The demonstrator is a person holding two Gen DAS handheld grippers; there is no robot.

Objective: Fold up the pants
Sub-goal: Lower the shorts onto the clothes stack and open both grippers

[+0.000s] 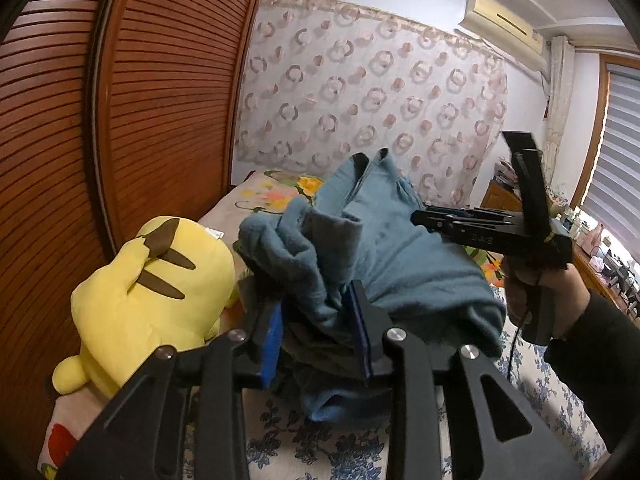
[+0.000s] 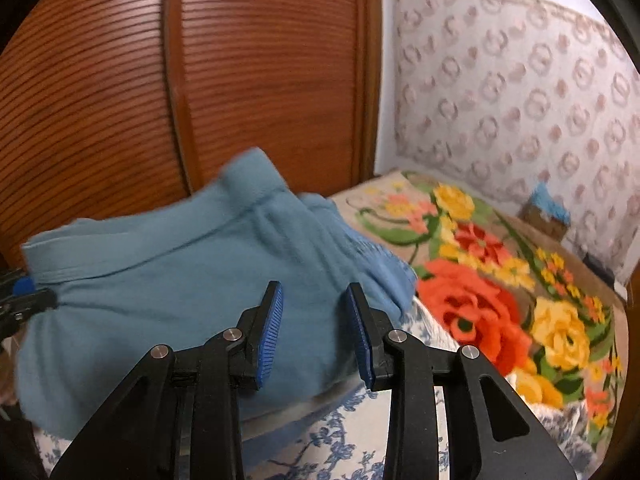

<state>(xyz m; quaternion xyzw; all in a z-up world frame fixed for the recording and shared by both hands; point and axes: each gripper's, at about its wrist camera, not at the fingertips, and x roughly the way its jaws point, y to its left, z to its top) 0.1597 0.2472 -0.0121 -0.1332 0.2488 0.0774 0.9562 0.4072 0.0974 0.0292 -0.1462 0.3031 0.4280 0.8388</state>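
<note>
The pants, blue and fleecy, are lying in a bunched heap on the bed, over the blue-flowered sheet and just beside the bright floral blanket. The left gripper is clamping a thick fold of the pants between its blue pads, with cloth spilling out above and below the fingers. In the right wrist view the same gripper is showing at the left edge, pinching the fabric near the waistband. The right gripper is hovering with its jaws spread apart and nothing between them, the pants lying just beyond its tips. From the left wrist view it is being held by a hand in a dark sleeve, to the right of the heap. A yellow plush toy is resting at the left of the pants, touching them, against the slatted wooden wardrobe doors. A patterned curtain is hanging behind the bed
</note>
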